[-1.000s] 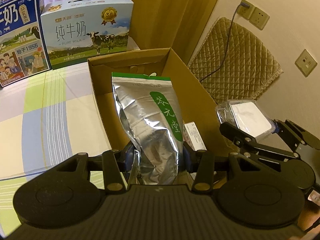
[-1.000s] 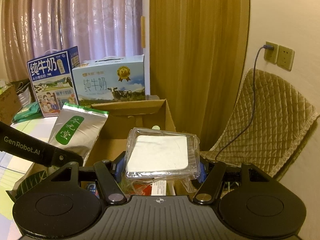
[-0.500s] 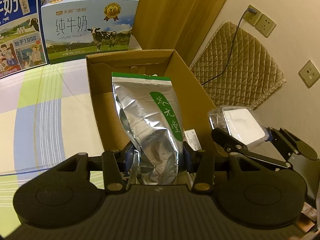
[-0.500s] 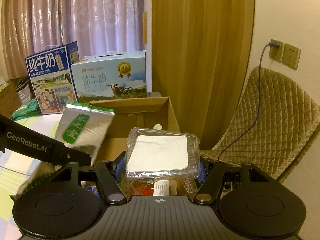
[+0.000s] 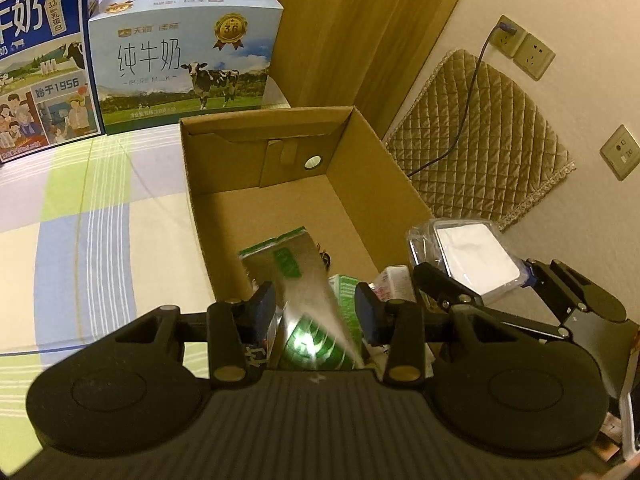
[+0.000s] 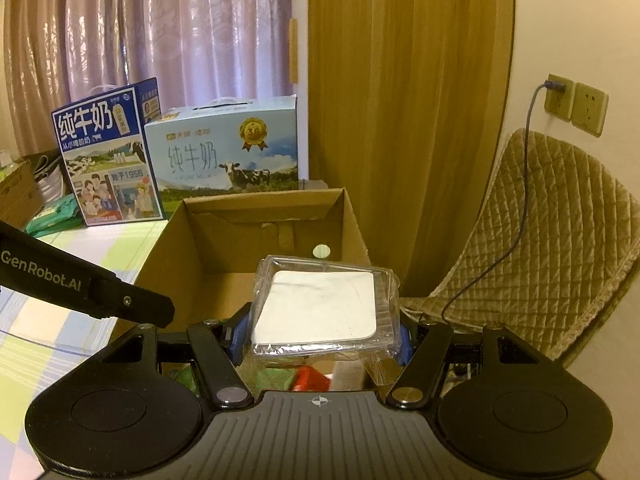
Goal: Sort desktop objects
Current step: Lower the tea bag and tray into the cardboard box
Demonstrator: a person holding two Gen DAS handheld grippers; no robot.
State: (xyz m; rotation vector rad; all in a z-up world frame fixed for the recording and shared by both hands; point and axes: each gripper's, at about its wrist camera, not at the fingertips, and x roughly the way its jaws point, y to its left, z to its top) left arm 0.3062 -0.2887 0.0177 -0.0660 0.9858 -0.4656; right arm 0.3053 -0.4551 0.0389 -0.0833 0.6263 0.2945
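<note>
A silver foil pouch with a green label (image 5: 304, 280) is blurred and tipped forward, low between the fingers of my left gripper (image 5: 316, 308). There is a gap on the pouch's right side, so that gripper is open above the near end of the open cardboard box (image 5: 392, 184). My right gripper (image 6: 320, 340) is shut on a clear plastic case with a white insert (image 6: 320, 304). It hovers over the box's near right corner (image 6: 352, 232). The left wrist view also shows the case (image 5: 472, 256). A green carton (image 5: 344, 288) and a white packet (image 5: 394, 280) lie inside the box.
Two milk cartons, light blue (image 5: 184, 52) and dark blue (image 5: 40, 60), stand behind the box on a striped tablecloth (image 5: 80, 220). A quilted cushion (image 6: 552, 240) leans on the right wall under sockets with a plugged cable (image 6: 556, 92). A red item (image 6: 310, 378) lies in the box.
The pouch stood upright in my left gripper and has now dropped and tipped forward into the box. Both grippers have moved forward over the box. The right one still holds the case.
</note>
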